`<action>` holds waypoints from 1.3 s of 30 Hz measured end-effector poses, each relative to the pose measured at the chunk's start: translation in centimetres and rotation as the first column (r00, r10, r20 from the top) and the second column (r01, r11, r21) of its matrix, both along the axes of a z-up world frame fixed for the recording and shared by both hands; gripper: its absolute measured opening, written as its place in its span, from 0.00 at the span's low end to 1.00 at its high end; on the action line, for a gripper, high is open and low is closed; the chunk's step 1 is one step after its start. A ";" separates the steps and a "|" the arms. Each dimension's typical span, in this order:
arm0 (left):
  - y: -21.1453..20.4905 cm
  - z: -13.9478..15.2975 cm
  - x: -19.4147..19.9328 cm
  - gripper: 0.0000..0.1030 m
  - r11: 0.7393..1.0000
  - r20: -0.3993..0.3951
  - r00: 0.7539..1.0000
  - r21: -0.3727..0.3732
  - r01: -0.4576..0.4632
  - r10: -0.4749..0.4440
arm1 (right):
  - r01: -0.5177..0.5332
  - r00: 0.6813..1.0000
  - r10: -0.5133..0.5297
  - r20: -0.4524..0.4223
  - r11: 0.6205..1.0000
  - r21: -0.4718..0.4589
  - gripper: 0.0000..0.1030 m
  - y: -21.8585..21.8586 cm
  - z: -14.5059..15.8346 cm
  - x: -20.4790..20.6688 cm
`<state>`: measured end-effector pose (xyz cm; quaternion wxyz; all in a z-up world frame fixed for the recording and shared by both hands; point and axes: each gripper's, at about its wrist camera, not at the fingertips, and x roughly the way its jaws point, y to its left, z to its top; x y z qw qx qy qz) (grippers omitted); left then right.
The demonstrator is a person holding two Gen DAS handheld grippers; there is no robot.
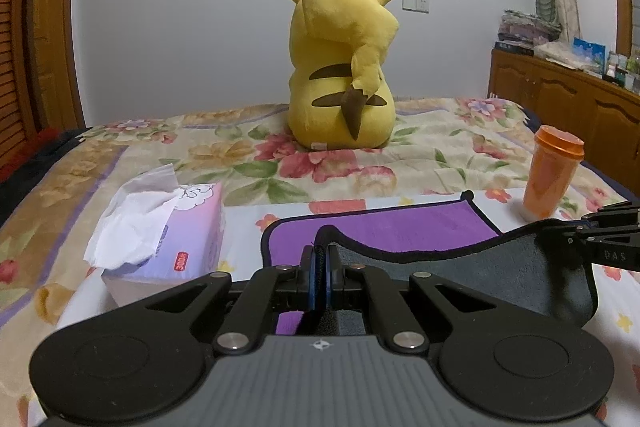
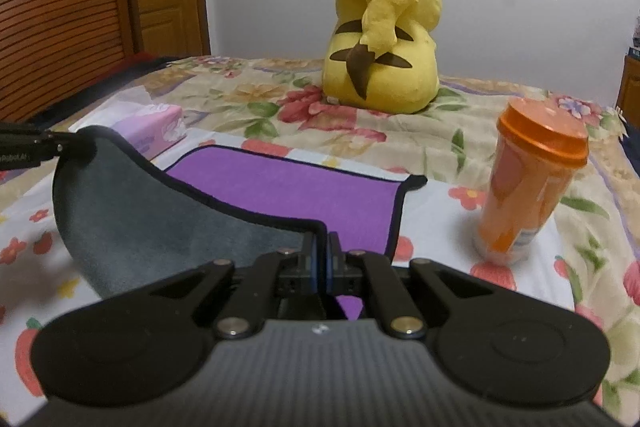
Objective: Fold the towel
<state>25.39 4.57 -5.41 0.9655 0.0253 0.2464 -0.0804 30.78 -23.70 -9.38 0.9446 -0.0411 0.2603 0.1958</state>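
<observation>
A bed spread with a floral sheet (image 1: 440, 147) fills both views, white wall behind, a wooden door at the upper left of the right-wrist frame and a wooden cabinet (image 1: 560, 95) at the right edge of the left-wrist frame. A yellow plush toy (image 1: 340, 67) sits mid-bed with its back to me; a tissue box (image 1: 172, 227) lies at left, an orange lidded cup (image 2: 532, 187) stands at right. My left gripper (image 1: 320, 267) and right gripper (image 2: 322, 259) are each clamped on a near corner of the purple-and-grey towel (image 2: 288, 187), lifting its grey underside above the flat purple half.
</observation>
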 end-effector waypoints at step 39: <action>0.2 1.1 9.2 0.07 0.997 0.101 0.992 -0.013 -0.078 0.078 | 0.086 0.984 -0.080 0.158 0.996 -0.029 0.05 1.3 1.2 8.5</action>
